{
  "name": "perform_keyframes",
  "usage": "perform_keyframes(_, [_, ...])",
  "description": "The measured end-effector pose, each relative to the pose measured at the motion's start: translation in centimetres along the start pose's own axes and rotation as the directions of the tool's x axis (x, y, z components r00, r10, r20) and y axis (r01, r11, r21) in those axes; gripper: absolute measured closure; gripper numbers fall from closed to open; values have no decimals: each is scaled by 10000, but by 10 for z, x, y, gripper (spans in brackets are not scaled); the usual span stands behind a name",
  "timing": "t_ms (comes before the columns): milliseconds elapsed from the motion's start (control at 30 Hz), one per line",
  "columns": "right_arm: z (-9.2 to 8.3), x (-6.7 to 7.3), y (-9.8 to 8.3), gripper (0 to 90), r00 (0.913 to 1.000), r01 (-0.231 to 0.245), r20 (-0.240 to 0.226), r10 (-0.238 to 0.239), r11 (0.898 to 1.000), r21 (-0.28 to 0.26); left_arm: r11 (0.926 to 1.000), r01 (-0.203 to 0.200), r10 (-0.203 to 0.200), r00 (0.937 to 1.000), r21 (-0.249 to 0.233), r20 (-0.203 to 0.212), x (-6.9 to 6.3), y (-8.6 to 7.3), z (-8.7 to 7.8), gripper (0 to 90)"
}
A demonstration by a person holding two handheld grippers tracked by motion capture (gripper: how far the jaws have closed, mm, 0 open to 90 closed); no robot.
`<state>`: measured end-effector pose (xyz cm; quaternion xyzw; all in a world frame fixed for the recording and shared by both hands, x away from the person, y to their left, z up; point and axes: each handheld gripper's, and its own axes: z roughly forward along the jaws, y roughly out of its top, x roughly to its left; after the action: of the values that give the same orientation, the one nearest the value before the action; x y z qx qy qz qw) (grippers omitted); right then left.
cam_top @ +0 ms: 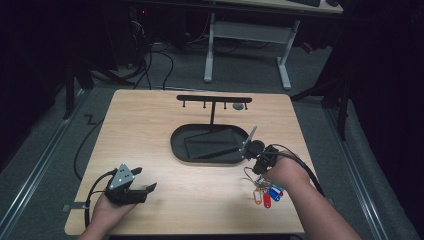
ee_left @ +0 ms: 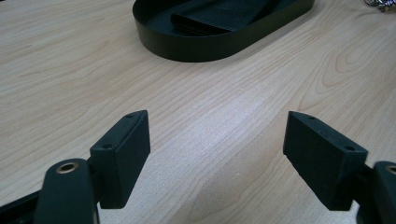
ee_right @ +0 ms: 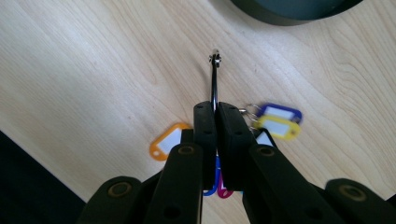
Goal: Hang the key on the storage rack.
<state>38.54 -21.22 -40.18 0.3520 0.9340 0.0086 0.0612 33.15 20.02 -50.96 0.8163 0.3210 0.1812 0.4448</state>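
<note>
A bunch of keys on a metal ring (ee_right: 214,79) carries coloured tags: orange (ee_right: 166,142), yellow (ee_right: 279,127), blue and red (cam_top: 267,194). My right gripper (ee_right: 216,108) is shut on the ring, and the tags hang under it just above the table at the front right (cam_top: 256,170). A black oval tray (cam_top: 176,145) with a flat dark piece inside sits mid-table, its rim just beyond the right gripper (ee_right: 289,11). My left gripper (cam_top: 146,179) rests at the front left, open, with bare wood between its jaws (ee_left: 217,135).
A black T-shaped hook rack (cam_top: 214,99) rises behind the tray, with a small grey thing (cam_top: 238,106) near its right end. The tray's near wall (ee_left: 196,46) lies ahead of the left gripper. A desk frame (cam_top: 247,37) stands on the floor beyond the table.
</note>
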Motion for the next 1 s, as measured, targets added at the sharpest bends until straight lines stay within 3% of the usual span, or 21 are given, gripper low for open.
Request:
perform_keyframes(133, [-11, -3, -1, 874, 9999, -149, 8, 150, 9999, -87, 10000, -20, 20, 10000, 20, 11, -1, 0, 1, 237])
perform_keyframes(367, [-32, -6, -5, 874, 9999, 15, -107, -17, 9998, -178, 10000, -32, 31, 10000, 56, 67, -1, 0, 1, 237])
perform_keyframes(633, [-57, -11, -6, 875, 9999, -133, 104, 137, 9991, -399, 10000, 4, -4, 10000, 9, 74, -2, 0, 1, 237])
perform_keyframes(1000, [-79, -13, 0, 875, 9998, -140, 138, 150, 9977, -662, 10000, 12, -12, 10000, 8, 67, -1, -1, 1, 237])
